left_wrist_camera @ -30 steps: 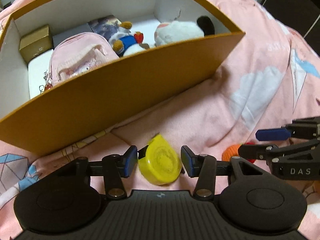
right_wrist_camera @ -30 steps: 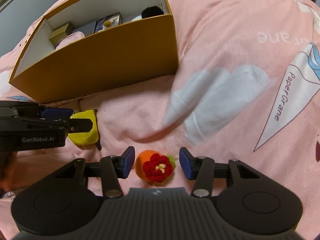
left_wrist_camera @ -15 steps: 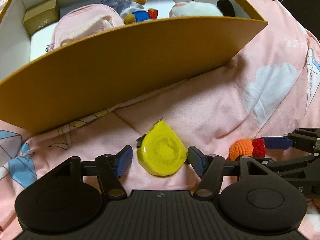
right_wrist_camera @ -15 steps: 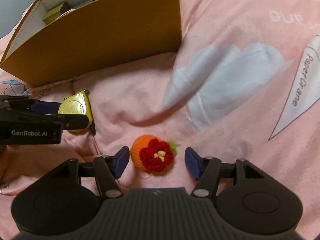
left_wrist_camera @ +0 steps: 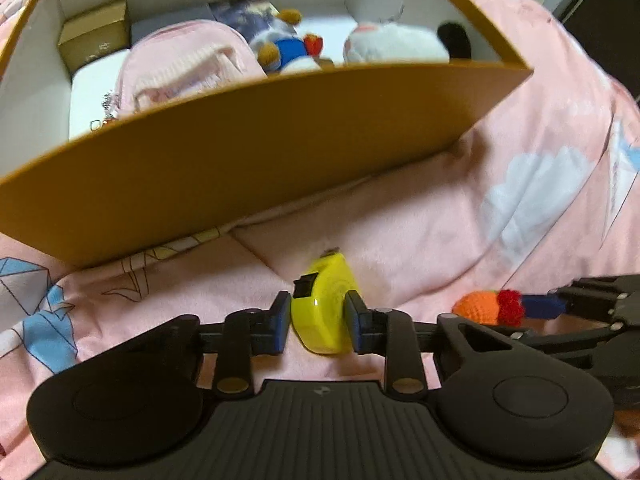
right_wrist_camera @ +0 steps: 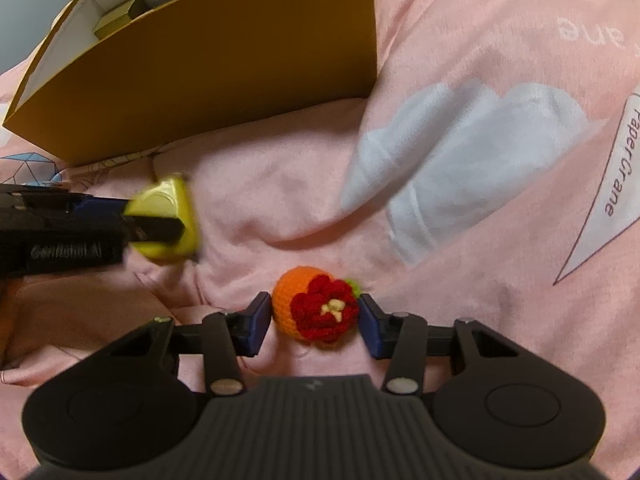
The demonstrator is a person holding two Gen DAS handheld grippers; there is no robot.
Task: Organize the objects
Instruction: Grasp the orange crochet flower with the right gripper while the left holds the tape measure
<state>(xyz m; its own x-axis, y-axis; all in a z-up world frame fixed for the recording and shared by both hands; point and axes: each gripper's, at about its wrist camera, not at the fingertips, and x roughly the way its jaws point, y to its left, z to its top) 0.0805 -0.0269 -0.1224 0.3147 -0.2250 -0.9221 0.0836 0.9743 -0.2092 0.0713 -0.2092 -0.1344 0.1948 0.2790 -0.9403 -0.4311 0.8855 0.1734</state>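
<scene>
Your bed (right_wrist_camera: 460, 60) carries the orange box (left_wrist_camera: 256, 152), already loaded with a pink pouch (left_wrist_camera: 180, 64), plush toys (left_wrist_camera: 396, 46) and a gold carton (left_wrist_camera: 94, 34); two items remain outside it. Your left gripper (left_wrist_camera: 319, 320) now pinches the yellow tape measure (left_wrist_camera: 324, 308) on edge, where half a second ago it lay flat between spread fingers. Your right gripper (right_wrist_camera: 316, 320) has narrowed onto the crocheted orange ball (right_wrist_camera: 316, 308), apparently touching both pads, though whether it is firmly clamped you cannot tell.

Low in the frame, the left gripper (left_wrist_camera: 319, 320) clamps a yellow tape measure (left_wrist_camera: 325, 307); the orange box (left_wrist_camera: 256, 148) fills the upper half.
</scene>
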